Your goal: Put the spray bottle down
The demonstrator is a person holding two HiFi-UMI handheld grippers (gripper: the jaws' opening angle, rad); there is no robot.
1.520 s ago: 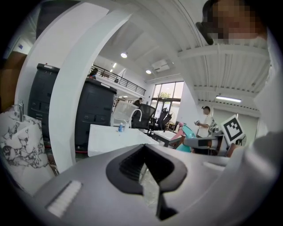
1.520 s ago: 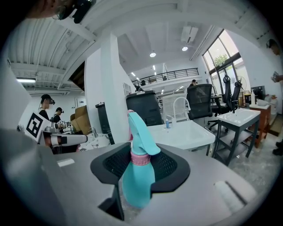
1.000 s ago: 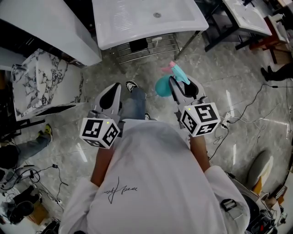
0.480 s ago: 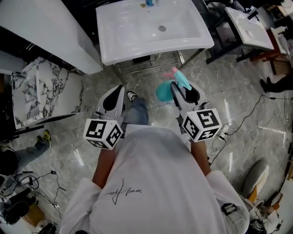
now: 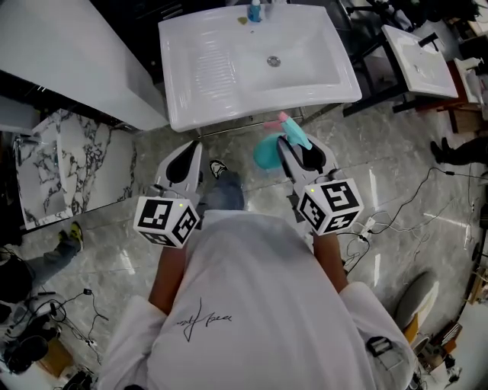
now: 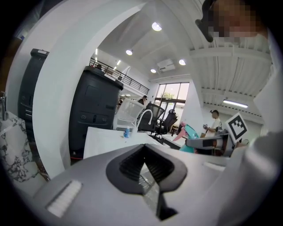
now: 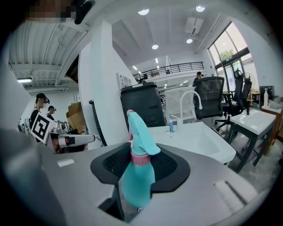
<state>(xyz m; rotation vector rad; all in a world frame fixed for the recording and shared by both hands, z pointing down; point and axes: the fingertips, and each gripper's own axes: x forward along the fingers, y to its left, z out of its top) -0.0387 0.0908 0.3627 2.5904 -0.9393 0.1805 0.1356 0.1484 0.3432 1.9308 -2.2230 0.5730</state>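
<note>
Right tool (image 5: 293,148) clamped on teal spray bottle (image 5: 268,150), pink-collared neck upright between jaws, bottle aloft above marble floor (image 5: 358,137). Left tool (image 5: 187,164) closed, empty. White washbasin (image 5: 183,91) stood just ahead. Step, by appearances: carry toward set-down spot. Next move likely called for reach over basin rim, lowering bottle upright until base rested, then parting jaws.

Cropped at twelve o'clock: small blue bottle (image 5: 254,11) on sink (image 5: 229,84). Partly hidden behind right gripper (image 5: 299,145), one o'clock: spray bottle (image 5: 267,155).
</note>
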